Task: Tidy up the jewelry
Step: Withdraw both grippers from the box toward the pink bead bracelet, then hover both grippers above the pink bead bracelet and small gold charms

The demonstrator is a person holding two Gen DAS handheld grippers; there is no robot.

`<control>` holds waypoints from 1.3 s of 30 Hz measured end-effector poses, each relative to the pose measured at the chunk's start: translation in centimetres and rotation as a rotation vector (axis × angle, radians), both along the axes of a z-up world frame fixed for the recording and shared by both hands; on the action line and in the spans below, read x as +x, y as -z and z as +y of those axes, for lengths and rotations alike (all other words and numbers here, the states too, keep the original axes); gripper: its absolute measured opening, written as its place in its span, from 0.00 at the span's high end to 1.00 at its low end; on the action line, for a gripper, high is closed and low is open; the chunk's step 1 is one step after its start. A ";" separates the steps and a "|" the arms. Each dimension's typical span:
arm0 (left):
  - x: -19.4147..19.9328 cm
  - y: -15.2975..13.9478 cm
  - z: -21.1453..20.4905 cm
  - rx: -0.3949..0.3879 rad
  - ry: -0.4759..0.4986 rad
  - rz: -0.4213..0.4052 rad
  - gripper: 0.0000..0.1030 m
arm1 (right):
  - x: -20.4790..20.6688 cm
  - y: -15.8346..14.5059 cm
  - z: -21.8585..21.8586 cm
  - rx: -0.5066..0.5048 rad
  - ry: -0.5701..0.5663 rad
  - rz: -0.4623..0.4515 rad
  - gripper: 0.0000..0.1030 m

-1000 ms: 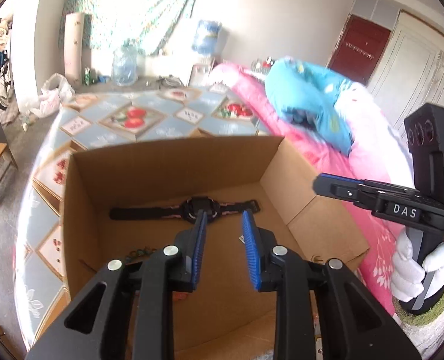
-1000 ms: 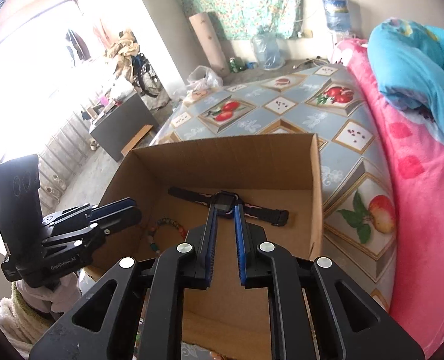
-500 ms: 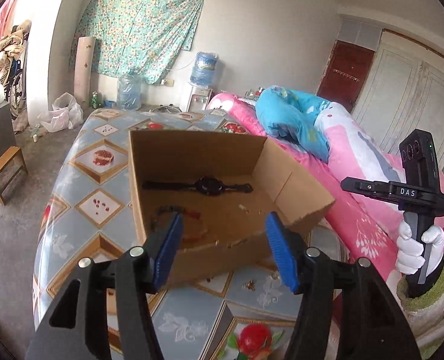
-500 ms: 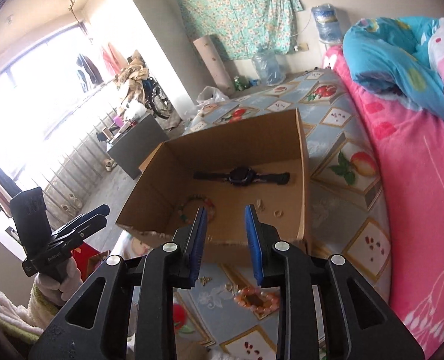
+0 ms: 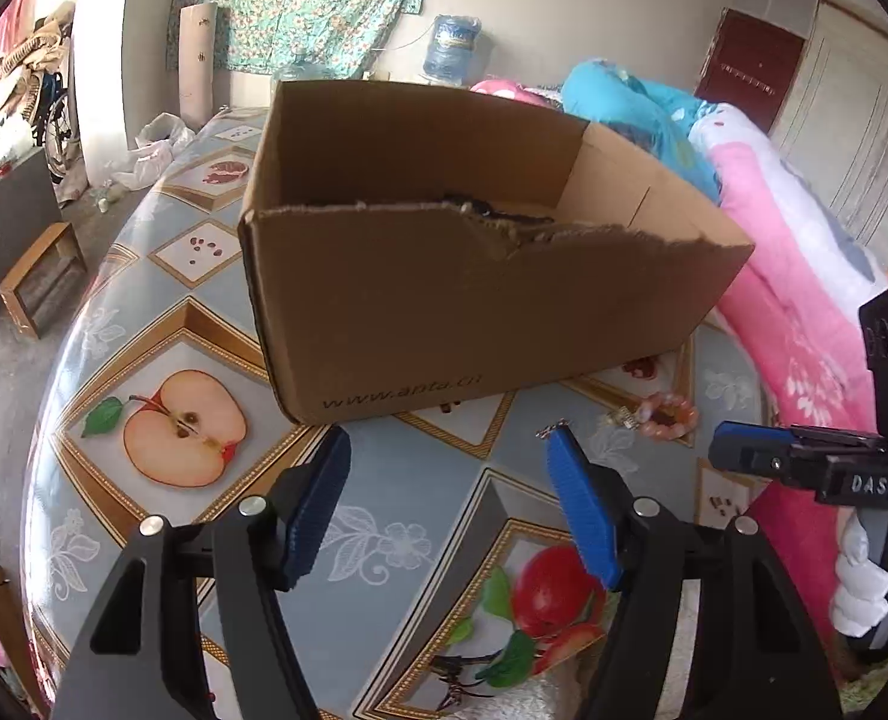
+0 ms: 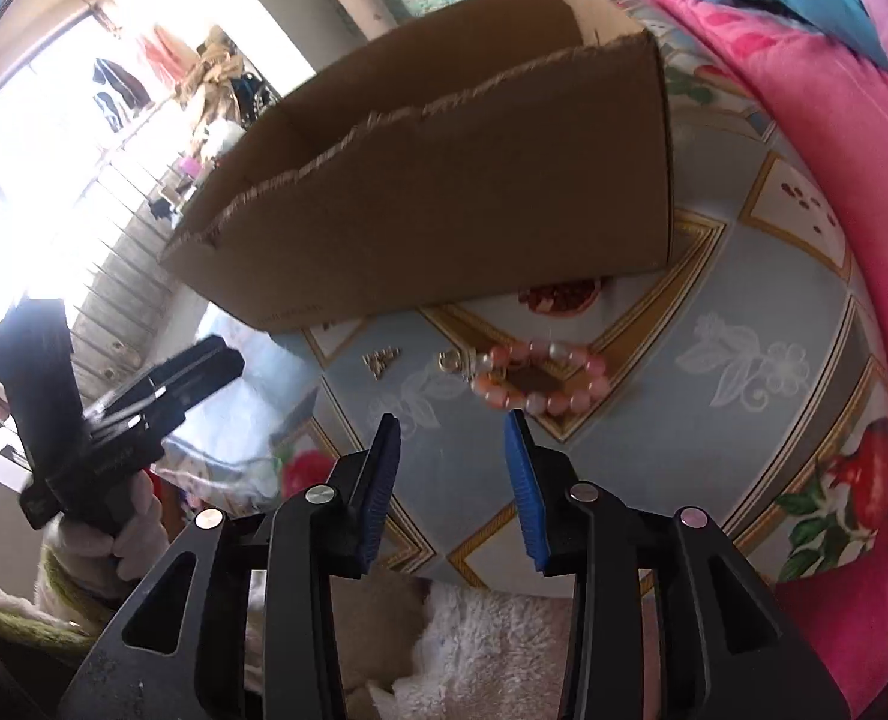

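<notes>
Here, a round table (image 5: 144,300) covered in a blue-grey oilcloth printed with fruit fills both views. On it stands a brown cardboard box (image 5: 474,312) with a torn front rim, a dark watch strap (image 5: 492,210) just showing over that edge. Nearer than the box, the left gripper (image 5: 447,450) with blue ribbed pads hangs above bare cloth, its jaws opening with nothing between them. The right gripper (image 6: 453,426) is likewise opening and empty. A pink beaded bracelet (image 6: 540,375) lies on the table just beyond its right fingertip, near the box's corner. Beside the bracelet sits a small gold trinket (image 6: 384,358).
</notes>
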State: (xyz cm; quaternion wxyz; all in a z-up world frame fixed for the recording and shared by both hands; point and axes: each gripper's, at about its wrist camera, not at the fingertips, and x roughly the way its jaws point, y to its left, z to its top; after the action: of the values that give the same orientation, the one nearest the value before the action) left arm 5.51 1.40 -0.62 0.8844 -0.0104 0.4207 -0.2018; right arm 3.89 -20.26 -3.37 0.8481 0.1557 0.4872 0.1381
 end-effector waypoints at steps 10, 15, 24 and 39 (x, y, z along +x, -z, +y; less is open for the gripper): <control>-0.2 2.7 -2.3 0.189 -0.006 0.008 0.35 | -2.3 2.3 5.1 -0.333 -0.034 -0.100 0.46; 0.1 3.7 -2.6 0.225 -0.017 0.026 0.35 | -3.3 2.6 5.5 -0.361 -0.001 -0.139 0.43; -0.2 4.0 -3.1 0.258 -0.042 0.004 0.29 | -3.7 3.1 5.8 -0.357 0.028 -0.181 0.37; 0.4 3.8 -3.3 0.286 -0.059 0.002 0.22 | -3.3 4.1 6.0 -0.361 0.061 -0.204 0.24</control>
State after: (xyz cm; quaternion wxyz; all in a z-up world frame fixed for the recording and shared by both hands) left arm 5.95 -1.88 -4.45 0.8819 0.1031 0.4456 -0.1139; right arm 0.56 -14.22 -7.50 0.9110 0.0009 0.4106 0.0380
